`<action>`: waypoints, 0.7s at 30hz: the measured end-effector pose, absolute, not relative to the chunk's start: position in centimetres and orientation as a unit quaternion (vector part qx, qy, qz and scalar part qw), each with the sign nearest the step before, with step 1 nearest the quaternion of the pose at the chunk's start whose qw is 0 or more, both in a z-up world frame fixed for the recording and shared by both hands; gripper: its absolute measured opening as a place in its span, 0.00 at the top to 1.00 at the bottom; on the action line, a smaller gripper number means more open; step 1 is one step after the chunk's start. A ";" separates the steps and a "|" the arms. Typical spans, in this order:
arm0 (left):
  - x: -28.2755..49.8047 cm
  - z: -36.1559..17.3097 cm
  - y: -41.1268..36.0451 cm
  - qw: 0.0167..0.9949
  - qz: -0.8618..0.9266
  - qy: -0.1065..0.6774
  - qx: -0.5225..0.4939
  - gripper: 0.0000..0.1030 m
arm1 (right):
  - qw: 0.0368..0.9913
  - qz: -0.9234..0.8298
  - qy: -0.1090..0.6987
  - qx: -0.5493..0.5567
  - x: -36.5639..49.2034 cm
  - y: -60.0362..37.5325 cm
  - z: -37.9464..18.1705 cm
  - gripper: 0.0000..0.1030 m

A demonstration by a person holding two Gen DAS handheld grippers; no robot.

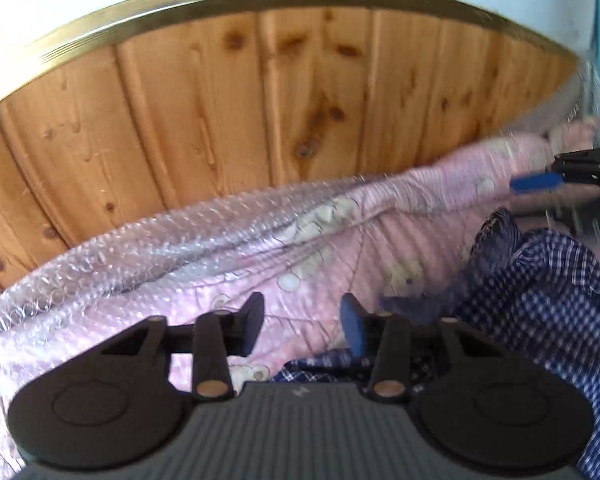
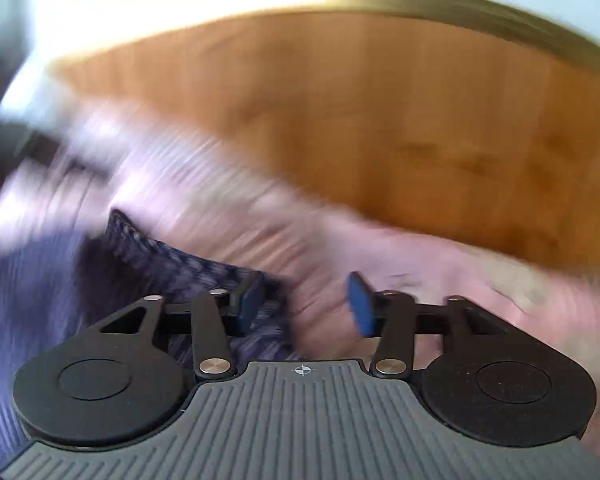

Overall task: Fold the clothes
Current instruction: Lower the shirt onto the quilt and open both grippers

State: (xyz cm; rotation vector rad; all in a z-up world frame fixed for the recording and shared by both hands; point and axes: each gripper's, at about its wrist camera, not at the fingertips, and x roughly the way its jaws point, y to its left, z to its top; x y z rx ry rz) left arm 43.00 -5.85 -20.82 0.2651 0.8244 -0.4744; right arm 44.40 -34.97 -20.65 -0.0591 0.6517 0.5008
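Two open claws (image 1: 302,328) (image 2: 304,304), one checked garment (image 1: 540,300).

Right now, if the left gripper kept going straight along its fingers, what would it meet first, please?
Most likely the pink sheet directly ahead of the open left gripper; the bubble wrap and wooden wall lie beyond, though depth is unclear.
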 end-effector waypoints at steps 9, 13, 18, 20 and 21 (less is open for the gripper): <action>44.4 -24.3 -7.9 0.854 -0.254 0.439 0.115 0.44 | 0.870 0.290 0.399 -0.010 42.4 -38.8 -22.2 0.48; 45.6 -25.3 -10.1 0.838 -0.280 0.459 0.096 0.48 | 0.853 0.289 0.433 0.047 41.6 -41.2 -23.6 0.97; 48.2 -26.5 -12.5 0.840 -0.206 0.496 0.076 0.90 | 0.884 0.189 0.418 0.089 41.9 -44.0 -22.6 1.00; 48.6 -26.5 -12.1 0.839 -0.180 0.511 0.044 0.82 | 0.889 0.153 0.421 0.093 41.5 -45.0 -22.4 0.96; 48.8 -26.5 -11.8 0.838 -0.168 0.519 0.023 0.77 | 0.891 0.146 0.421 0.092 40.4 -45.3 -21.9 0.91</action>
